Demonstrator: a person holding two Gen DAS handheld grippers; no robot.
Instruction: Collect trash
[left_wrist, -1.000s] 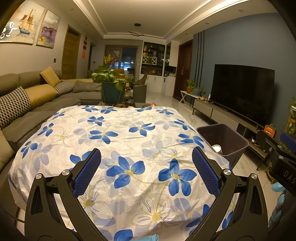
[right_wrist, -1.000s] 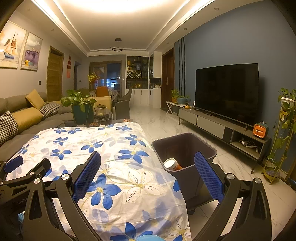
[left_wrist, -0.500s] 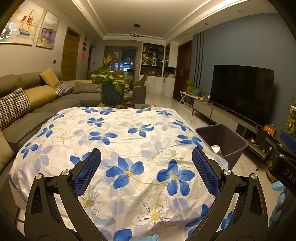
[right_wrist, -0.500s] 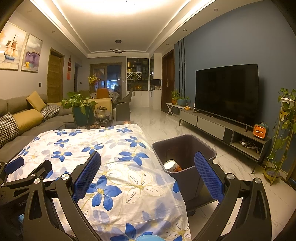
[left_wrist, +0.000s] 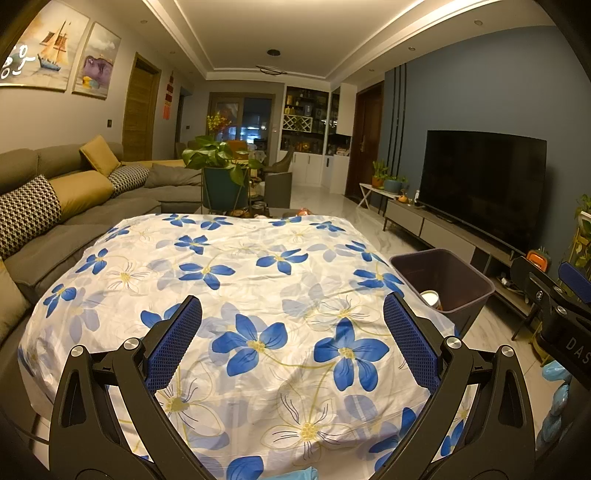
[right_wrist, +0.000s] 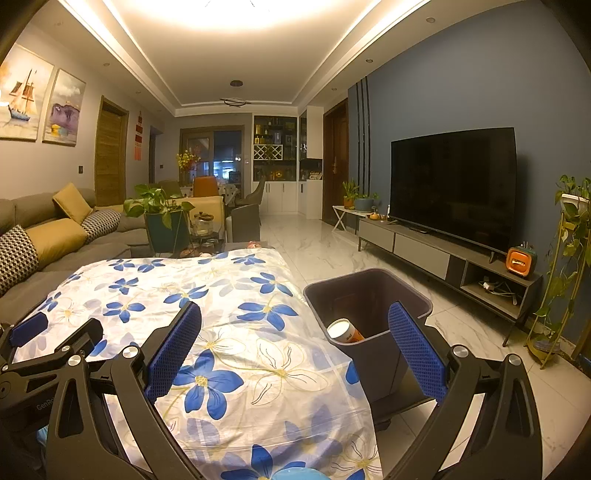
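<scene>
The left gripper (left_wrist: 291, 339) is held above the near part of a desk (left_wrist: 258, 258) that is covered with a white cloth printed with blue flowers; its jaws are spread wide and nothing is between them. The right gripper (right_wrist: 295, 343) is held over the right edge of the same desk, its jaws also spread wide and empty. A can (right_wrist: 344, 331) is seen inside the dark bin (right_wrist: 373, 295), which stands on the floor just beside the right edge of the desk. In the right wrist view the can is framed between the two jaws, beyond them, closer to the right jaw, and is not touched. The can lies tilted against the near wall of the bin, with a pale round end turned up and an orange side. The cloth surface is free in front of both grippers. Open marble floor (right_wrist: 314, 251) is seen beyond the bin, towards the TV cabinet (right_wrist: 424, 254).
</scene>
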